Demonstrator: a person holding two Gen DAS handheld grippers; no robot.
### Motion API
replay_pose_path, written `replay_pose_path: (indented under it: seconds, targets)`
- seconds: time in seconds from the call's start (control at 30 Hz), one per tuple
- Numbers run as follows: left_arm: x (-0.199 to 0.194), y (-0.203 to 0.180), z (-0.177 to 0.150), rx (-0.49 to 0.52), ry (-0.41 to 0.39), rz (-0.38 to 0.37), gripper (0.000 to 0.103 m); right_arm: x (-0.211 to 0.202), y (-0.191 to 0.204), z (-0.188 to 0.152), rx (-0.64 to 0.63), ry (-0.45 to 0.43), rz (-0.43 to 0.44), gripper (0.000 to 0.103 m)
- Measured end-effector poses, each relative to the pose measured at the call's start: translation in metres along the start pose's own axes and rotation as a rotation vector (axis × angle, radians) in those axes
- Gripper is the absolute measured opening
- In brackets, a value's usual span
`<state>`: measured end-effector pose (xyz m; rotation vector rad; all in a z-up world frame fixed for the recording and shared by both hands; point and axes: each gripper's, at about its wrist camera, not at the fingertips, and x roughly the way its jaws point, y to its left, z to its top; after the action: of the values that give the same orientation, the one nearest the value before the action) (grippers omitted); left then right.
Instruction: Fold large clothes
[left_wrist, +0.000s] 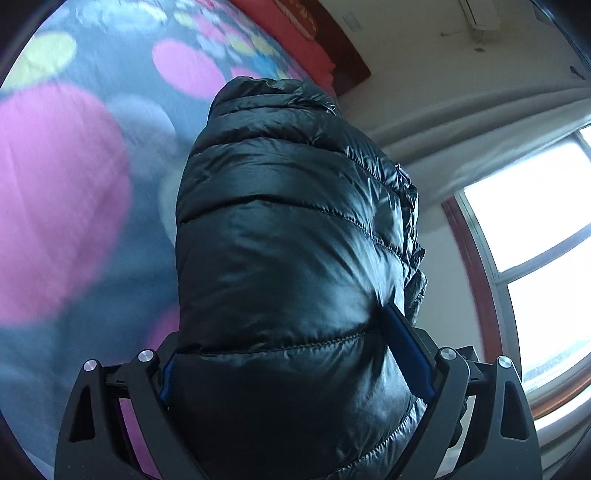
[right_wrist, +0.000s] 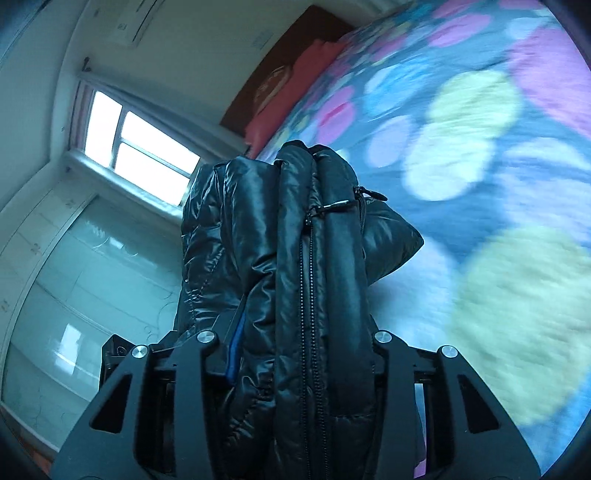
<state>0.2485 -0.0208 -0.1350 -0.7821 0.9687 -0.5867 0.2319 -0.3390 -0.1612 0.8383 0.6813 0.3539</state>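
A shiny black quilted puffer jacket (left_wrist: 288, 236) fills the middle of the left wrist view. My left gripper (left_wrist: 295, 354) is shut on a thick fold of it, which bulges between the blue-padded fingers (left_wrist: 408, 350). In the right wrist view the same jacket (right_wrist: 295, 258) shows its zipper edge (right_wrist: 308, 295) and several bunched layers. My right gripper (right_wrist: 299, 354) is shut on those layers. The jacket is held up off the bed, and both views are tilted. The fingertips are mostly hidden by fabric.
A bedspread with pink, yellow and blue spots (left_wrist: 92, 166) lies beside the jacket; it also shows in the right wrist view (right_wrist: 480, 166). A red pillow (right_wrist: 288, 96) and dark headboard (right_wrist: 269, 62) are at the far end. A window (left_wrist: 535, 240) and pale wardrobe doors (right_wrist: 92, 277) are on the other side.
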Motion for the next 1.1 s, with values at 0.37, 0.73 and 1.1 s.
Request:
replay_pose_path:
  seconds: [0.37,0.73,1.1]
  targets:
    - [-0.007,0.047,0.036,-0.04,-0.038,0.084,0.09,0.075,0.009,-0.007,0.023,0.083,0.022,0.043]
    - [-0.007,0.054,0.039,-0.045,-0.021,0.086,0.09,0.07,0.027,0.001,-0.009,0.091,-0.067,0.064]
    - [-0.037,0.053,0.043,-0.071,0.001,0.155,0.09,0.031,0.044,-0.003,-0.105,0.084,-0.169,0.076]
